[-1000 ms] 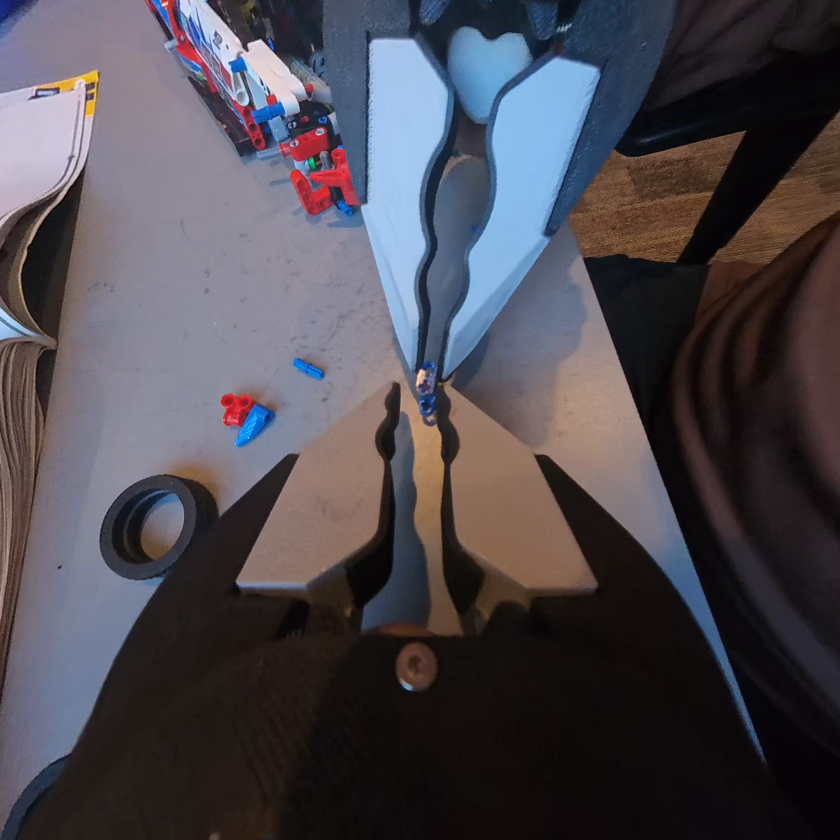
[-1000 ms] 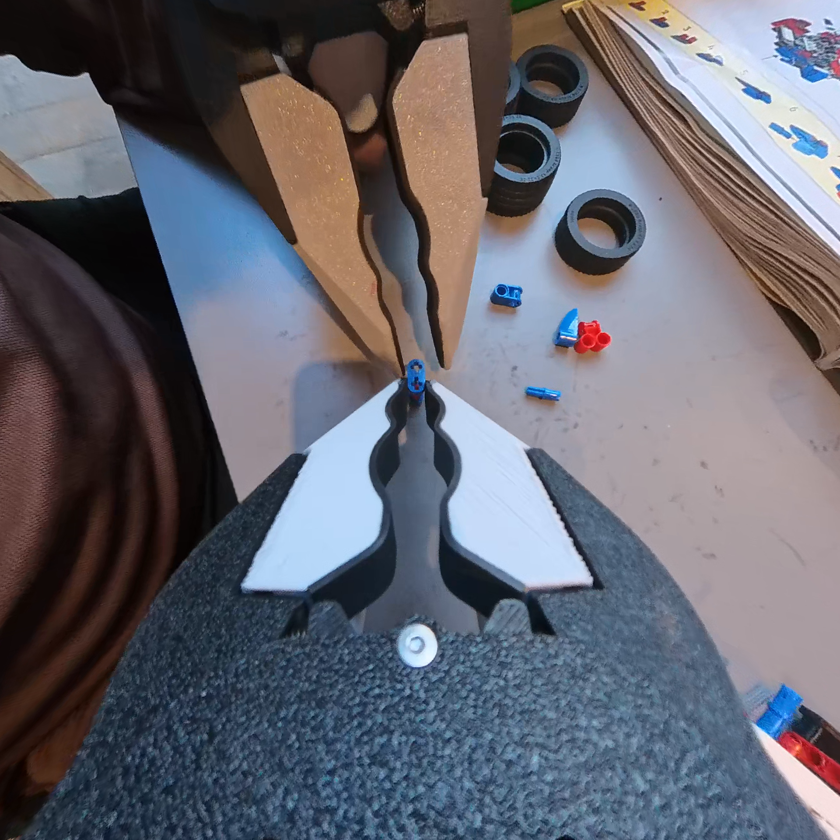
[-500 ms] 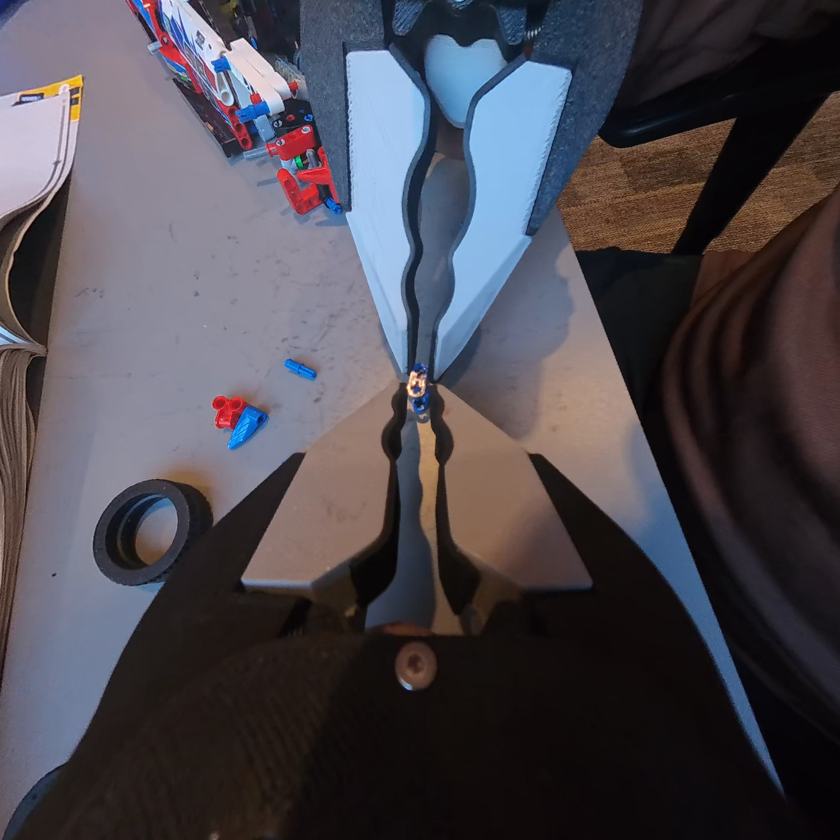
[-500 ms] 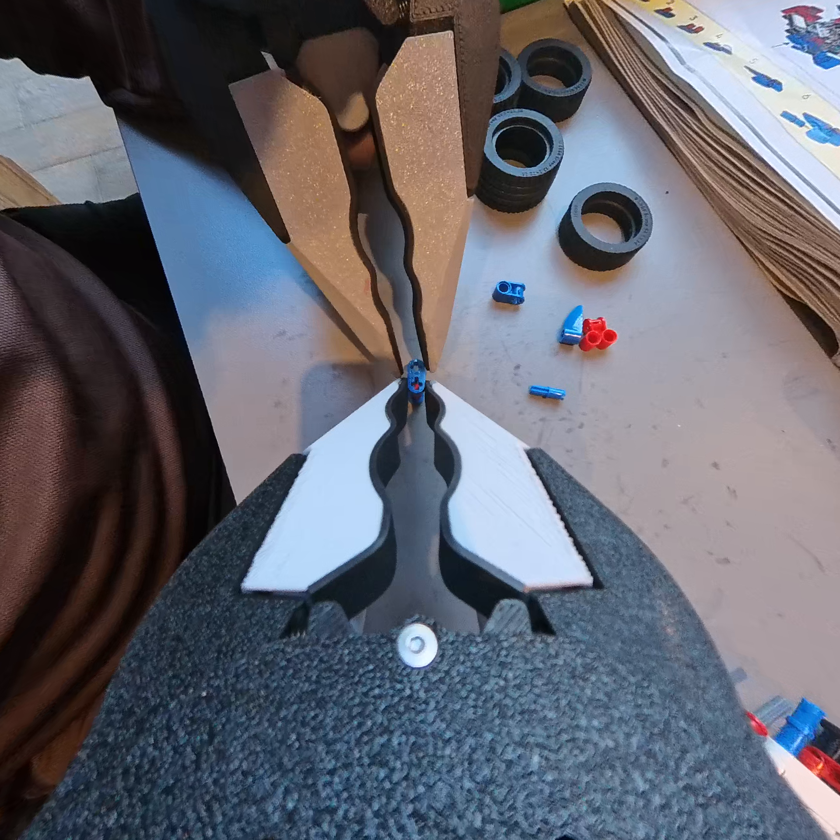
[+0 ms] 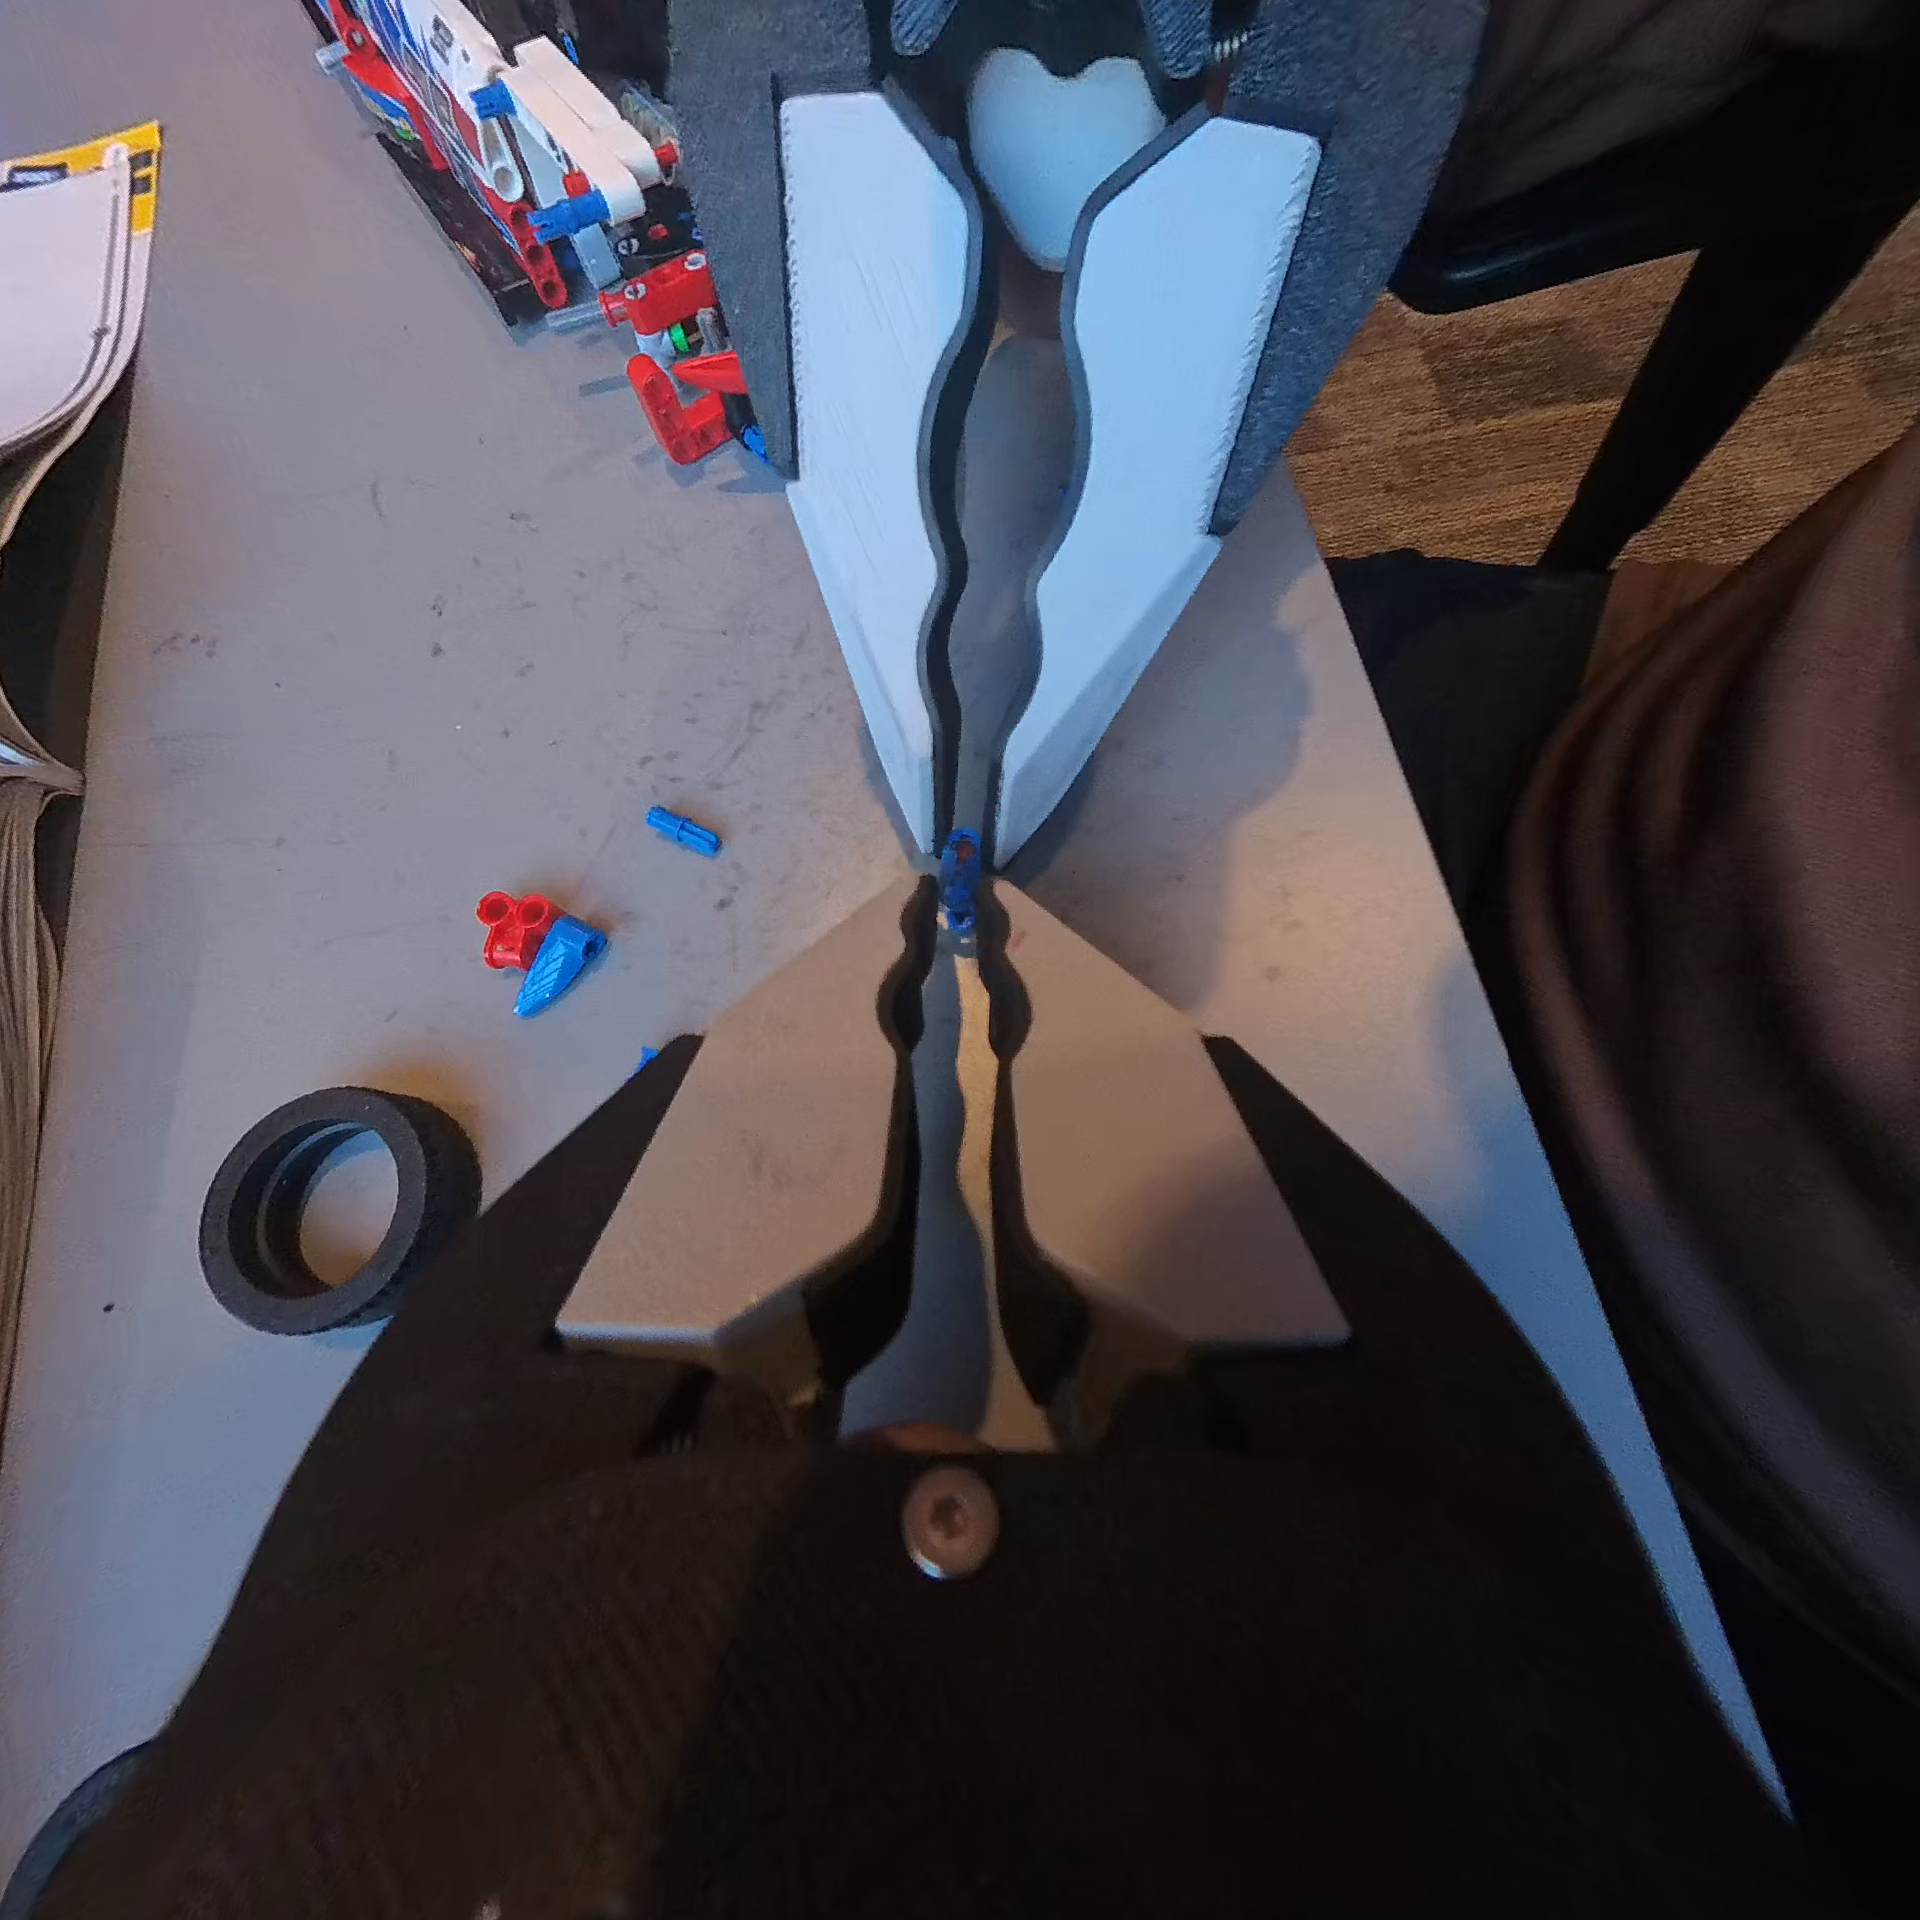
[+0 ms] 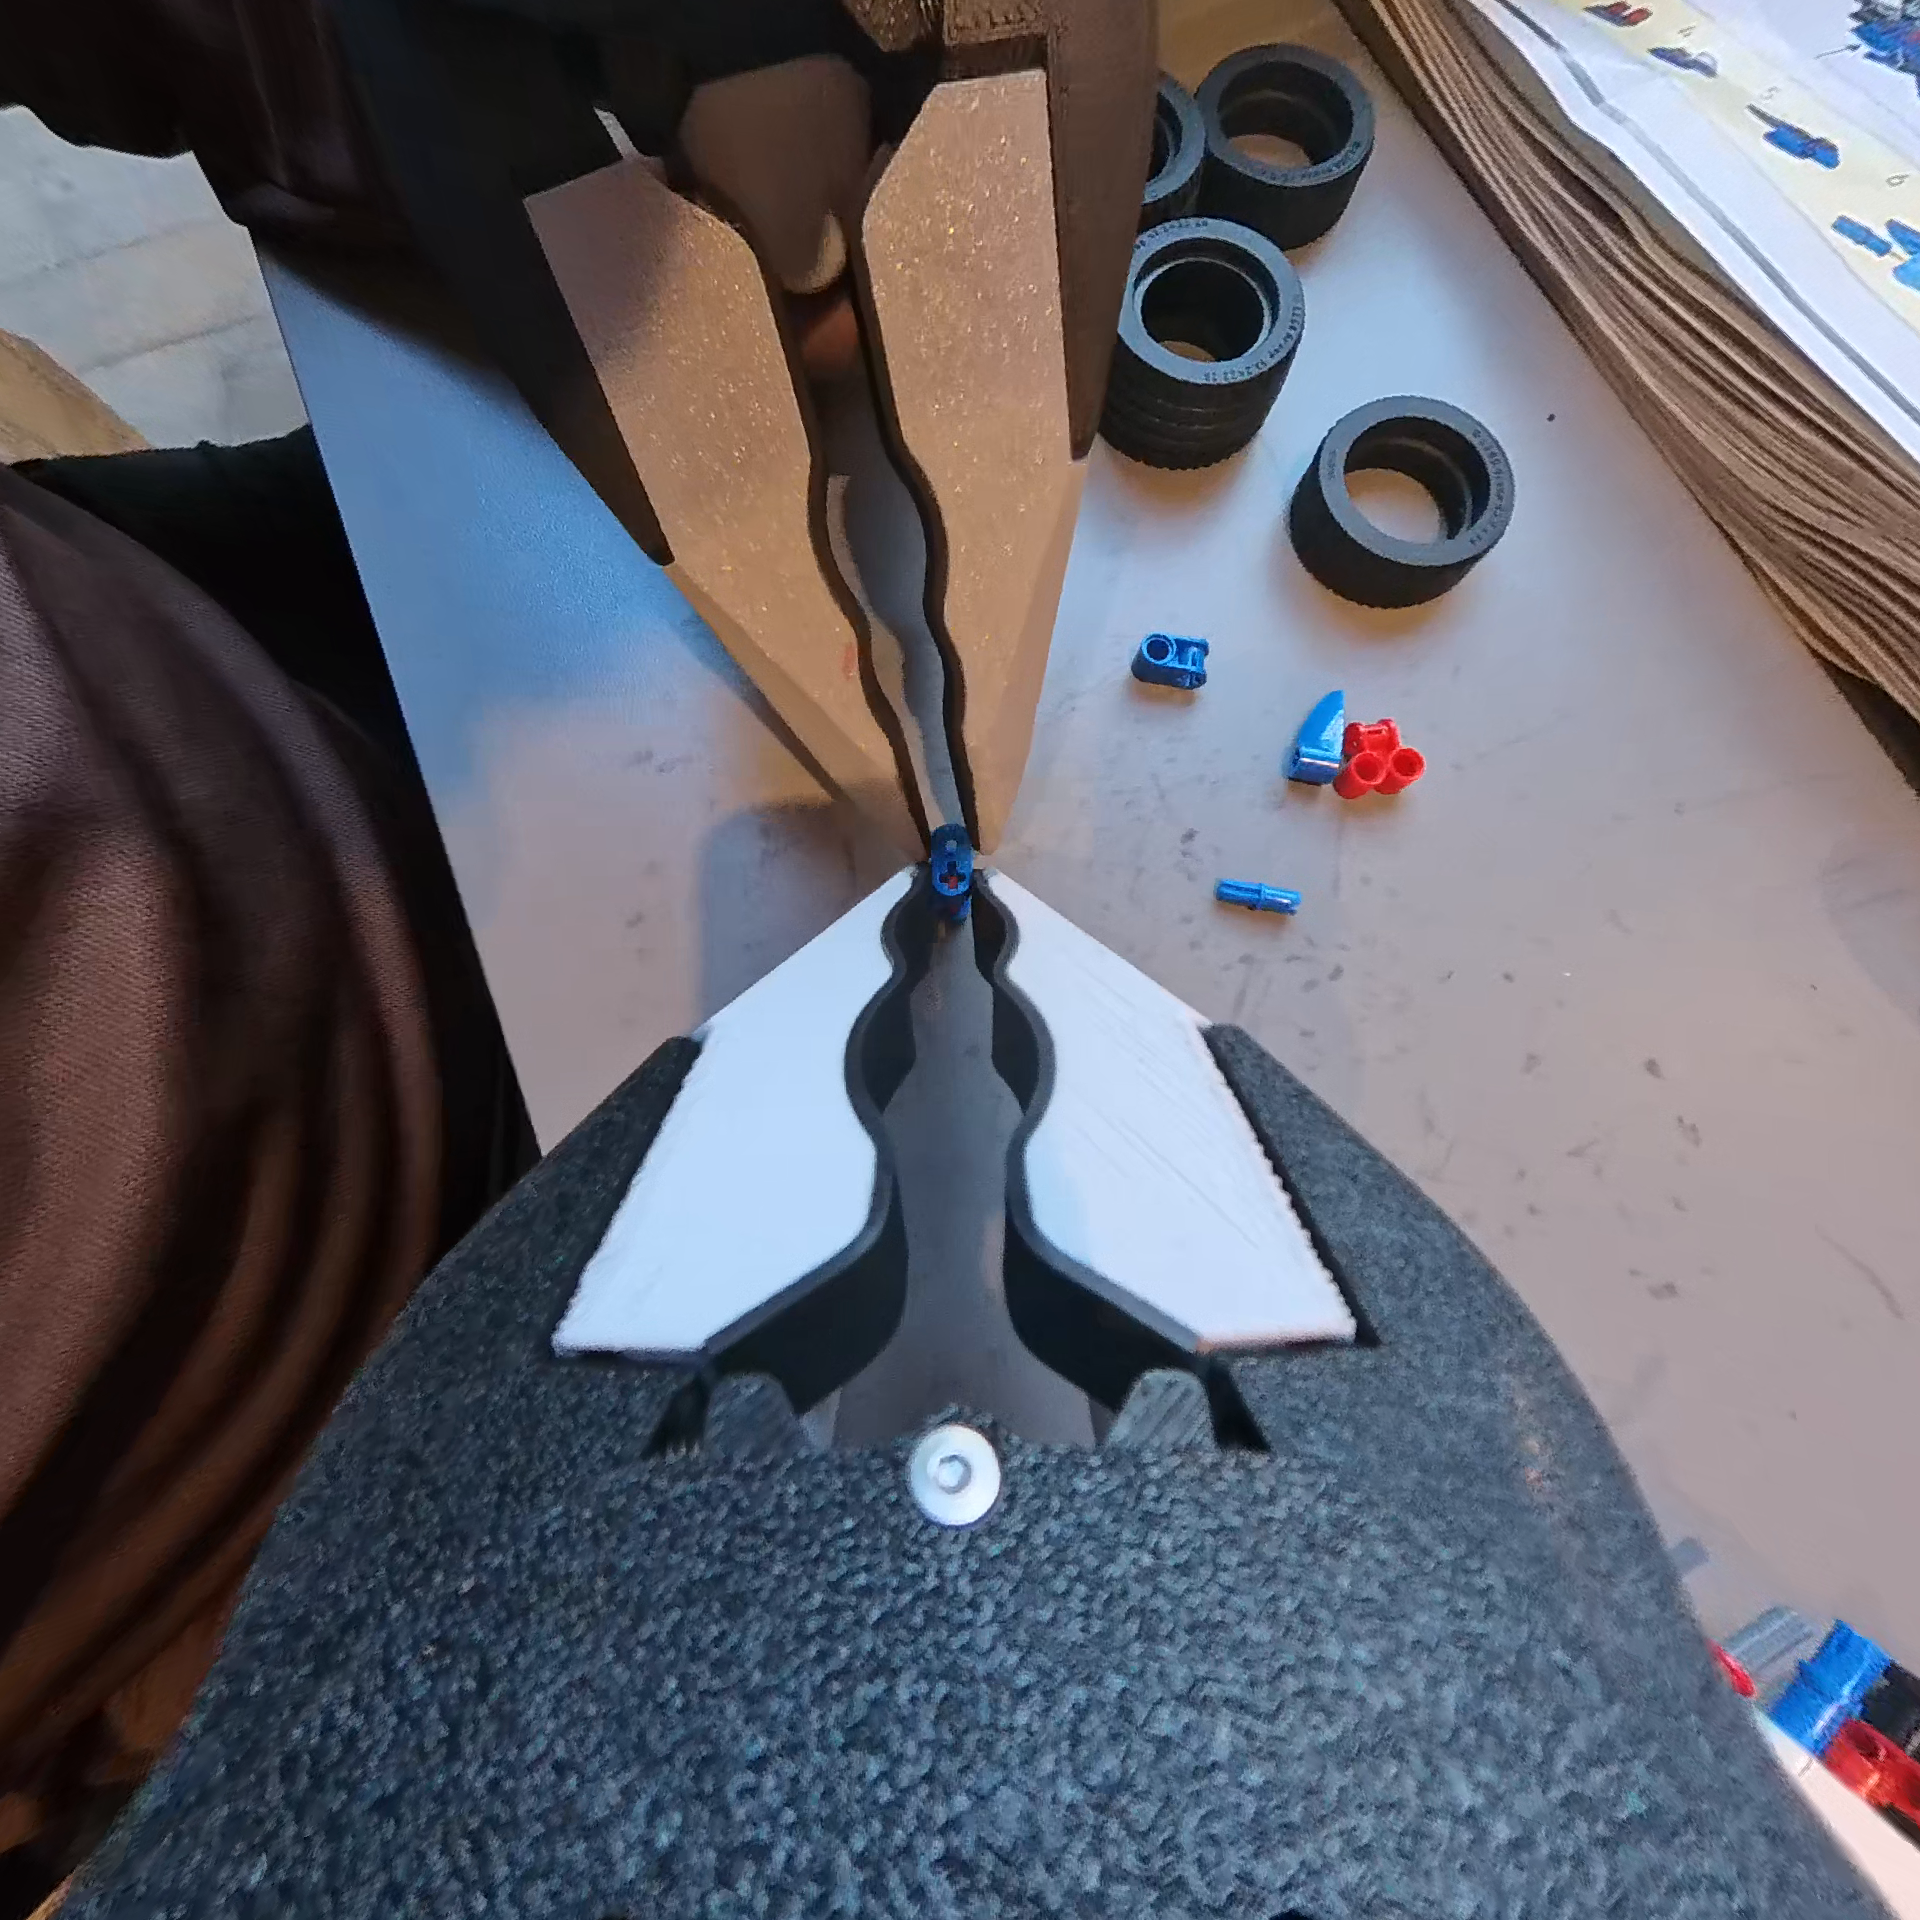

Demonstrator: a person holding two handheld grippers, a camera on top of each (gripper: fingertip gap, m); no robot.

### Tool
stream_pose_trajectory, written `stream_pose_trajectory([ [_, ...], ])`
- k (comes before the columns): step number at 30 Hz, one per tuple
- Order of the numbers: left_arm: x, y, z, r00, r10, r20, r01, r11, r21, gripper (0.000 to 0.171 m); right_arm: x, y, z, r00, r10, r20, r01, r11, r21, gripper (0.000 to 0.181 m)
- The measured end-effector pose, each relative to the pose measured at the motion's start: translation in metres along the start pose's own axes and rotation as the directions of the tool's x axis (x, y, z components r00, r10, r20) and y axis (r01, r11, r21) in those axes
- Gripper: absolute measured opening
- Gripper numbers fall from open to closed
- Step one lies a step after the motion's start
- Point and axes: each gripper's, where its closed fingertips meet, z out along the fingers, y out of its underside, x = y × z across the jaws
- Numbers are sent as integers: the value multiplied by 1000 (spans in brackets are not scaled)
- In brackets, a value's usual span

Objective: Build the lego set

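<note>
Tip to tip above the table (image 5: 343, 582): left gripper (image 5: 958, 914) and right gripper (image 6: 951, 883) both pinch one blue connector (image 6: 950, 868). Beyond lie a blue pin (image 6: 1257, 895), tyres (image 6: 1397, 501), the booklet (image 6: 1714, 208).

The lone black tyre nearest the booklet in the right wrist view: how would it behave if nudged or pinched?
The lone black tyre lies on its side on the table, so a nudge would probably slide it, not roll it. It looks like hollow rubber, so likely light, grippy, and slightly squashy under a pinch.
</note>
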Motion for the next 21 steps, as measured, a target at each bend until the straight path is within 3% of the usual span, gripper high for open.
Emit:
stream_pose_trajectory([
  [10, 1, -1, 1, 1000, 2, 5, -2, 1000, 2, 3, -1, 4, 0, 1000, -8, 11, 8, 1000, 0, 7],
  [18, 1, 7, 7, 997, 63, 33, -61, 996, -65, 4, -1, 10, 7, 999, -47, -9, 46, 997, -66, 7],
  [21, 1, 7, 6, 1000, 5, 3, -5, 998, -59, 4, -1, 10, 8, 999, -36, -2, 36, 998, -56, 7],
])
